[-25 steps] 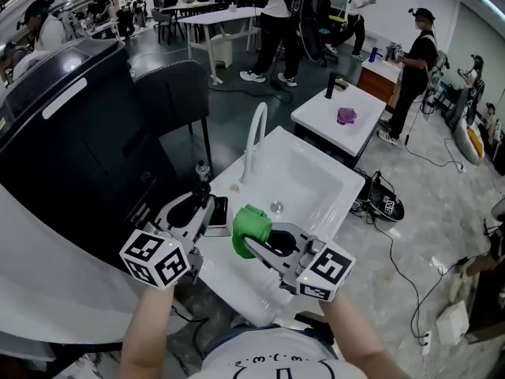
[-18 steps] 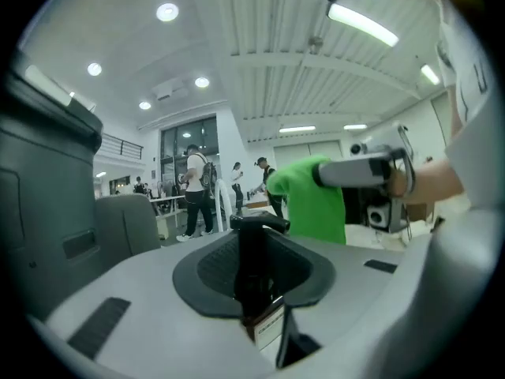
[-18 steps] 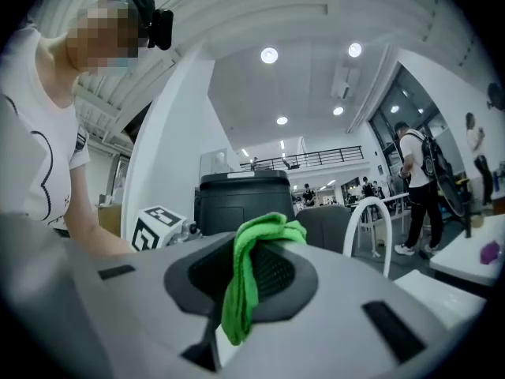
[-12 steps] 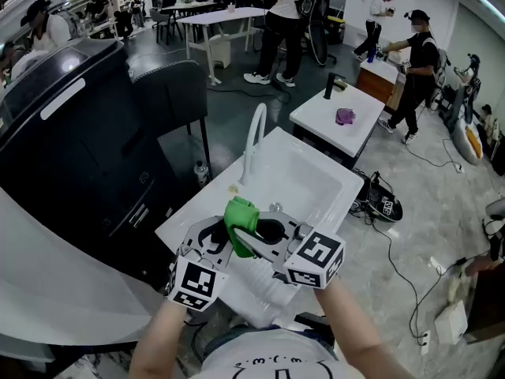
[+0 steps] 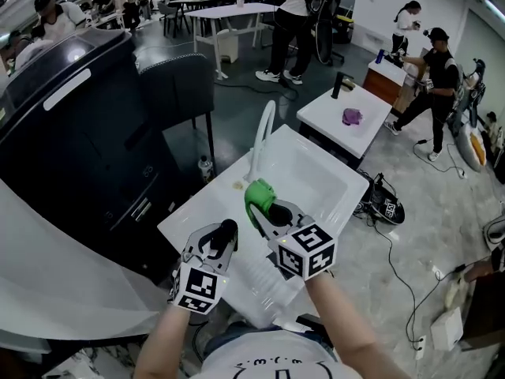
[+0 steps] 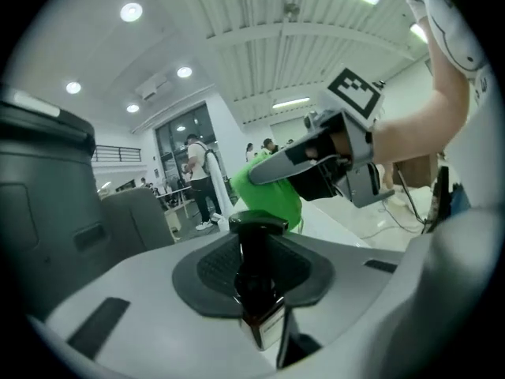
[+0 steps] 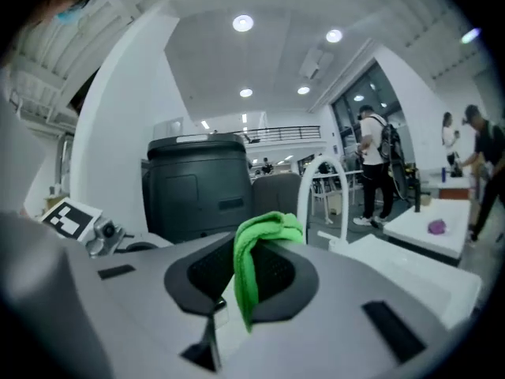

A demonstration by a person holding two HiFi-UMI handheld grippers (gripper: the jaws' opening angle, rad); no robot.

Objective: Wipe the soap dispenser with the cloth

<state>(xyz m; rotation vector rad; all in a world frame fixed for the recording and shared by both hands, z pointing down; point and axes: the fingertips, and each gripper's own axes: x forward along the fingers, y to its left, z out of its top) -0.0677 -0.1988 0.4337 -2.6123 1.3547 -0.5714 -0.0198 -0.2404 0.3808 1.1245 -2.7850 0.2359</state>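
Soap dispenser [image 6: 256, 279]: one. Cloth [image 7: 251, 263]: one. Hand-held grippers [image 5: 222, 239] [image 5: 265, 208]: two.

The faucet [image 5: 262, 133] rose at the far left rim of the sink [image 5: 316, 176]. The cloth [image 5: 256, 191], in the right tongs [image 5: 267, 212], hung over the sink's near left corner. The soap dispenser [image 6: 256, 271], in the left tongs [image 5: 221, 239], was left of the sink and nearer. Another desk [image 5: 335, 121] stood behind the sink.

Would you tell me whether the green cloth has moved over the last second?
Yes; the green cloth has moved up the head view, closer to the white faucet.
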